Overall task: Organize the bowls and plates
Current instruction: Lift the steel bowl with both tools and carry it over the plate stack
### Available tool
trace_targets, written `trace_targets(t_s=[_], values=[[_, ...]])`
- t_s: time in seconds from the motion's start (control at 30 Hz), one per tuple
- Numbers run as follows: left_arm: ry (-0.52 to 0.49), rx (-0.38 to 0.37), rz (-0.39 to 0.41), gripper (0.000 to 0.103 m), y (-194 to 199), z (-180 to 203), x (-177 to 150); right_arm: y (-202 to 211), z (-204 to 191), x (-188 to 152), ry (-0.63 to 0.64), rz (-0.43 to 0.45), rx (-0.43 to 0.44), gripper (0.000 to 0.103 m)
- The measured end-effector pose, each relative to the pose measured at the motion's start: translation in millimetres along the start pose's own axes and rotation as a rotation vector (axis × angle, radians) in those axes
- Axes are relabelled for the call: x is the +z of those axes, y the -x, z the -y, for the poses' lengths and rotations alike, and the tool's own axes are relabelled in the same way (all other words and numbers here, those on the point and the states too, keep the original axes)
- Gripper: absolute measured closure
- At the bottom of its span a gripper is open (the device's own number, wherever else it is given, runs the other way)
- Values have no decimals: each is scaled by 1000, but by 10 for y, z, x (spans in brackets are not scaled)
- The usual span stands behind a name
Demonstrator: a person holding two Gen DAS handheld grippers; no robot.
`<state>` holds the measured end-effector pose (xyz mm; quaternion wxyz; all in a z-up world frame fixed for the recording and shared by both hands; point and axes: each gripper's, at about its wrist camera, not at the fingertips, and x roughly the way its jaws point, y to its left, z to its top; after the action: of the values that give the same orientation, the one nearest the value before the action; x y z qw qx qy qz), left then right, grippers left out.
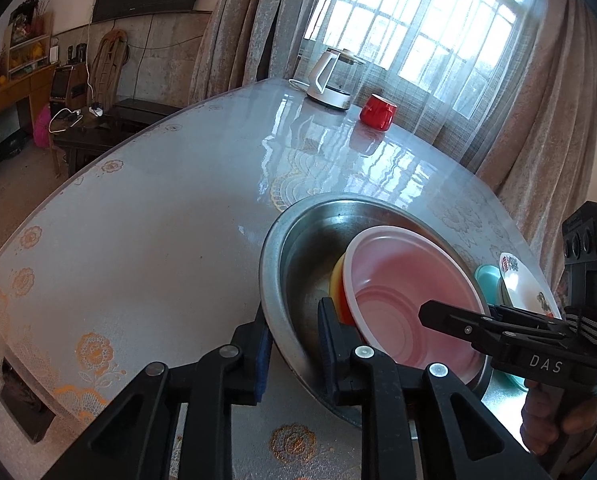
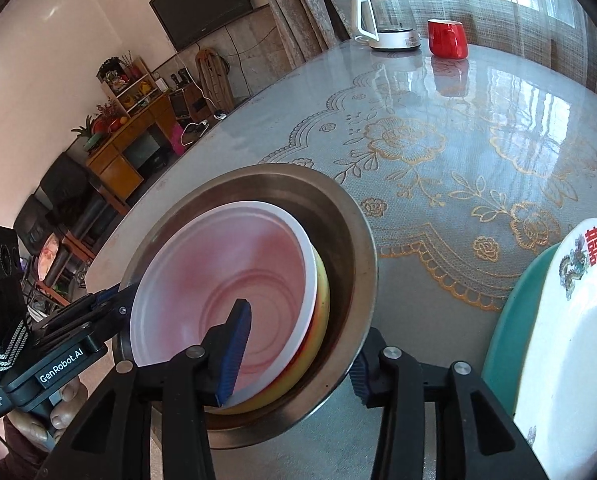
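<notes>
A steel basin point(image 1: 298, 256) point(image 2: 350, 240) sits tilted on the table and holds a pink plastic bowl point(image 1: 410, 292) point(image 2: 226, 280) stacked in a yellow-orange bowl point(image 1: 335, 280) point(image 2: 320, 320). My left gripper point(image 1: 294, 340) straddles the basin's near rim, one finger outside and one inside; it also shows in the right wrist view point(image 2: 114, 300). My right gripper point(image 2: 298, 356) straddles the basin's opposite rim, one finger inside the pink bowl; it shows in the left wrist view point(image 1: 450, 316) too. A white patterned plate point(image 2: 570, 340) point(image 1: 526, 284) lies on a teal plate point(image 2: 514, 320) point(image 1: 488, 276) to the right.
A glass kettle with white base point(image 1: 334, 80) point(image 2: 390, 20) and a red mug point(image 1: 378, 110) point(image 2: 448, 38) stand at the far table edge by the curtained window. The table point(image 1: 158, 220) has a glossy floral cover. Furniture and a TV stand beyond the left edge.
</notes>
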<state>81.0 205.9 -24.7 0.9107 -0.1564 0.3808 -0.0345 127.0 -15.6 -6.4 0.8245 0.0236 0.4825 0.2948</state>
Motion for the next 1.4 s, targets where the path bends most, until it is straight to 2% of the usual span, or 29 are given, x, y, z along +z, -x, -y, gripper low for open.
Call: trace_targets(t_s=[0.37, 0.7, 1.1, 1.4], values=[[-13, -39, 35, 81, 172, 86, -54, 160, 25, -66, -6, 33, 12, 58], [-75, -79, 69, 80, 343, 382, -22, 480, 130, -129, -38, 96, 6, 58], [-194, -181, 78, 79, 369, 1129, 94, 1123, 490, -295, -112, 201, -77, 58], [-264, -275, 36, 79, 176, 1801, 176, 1592, 930, -454, -207, 275, -182, 58]])
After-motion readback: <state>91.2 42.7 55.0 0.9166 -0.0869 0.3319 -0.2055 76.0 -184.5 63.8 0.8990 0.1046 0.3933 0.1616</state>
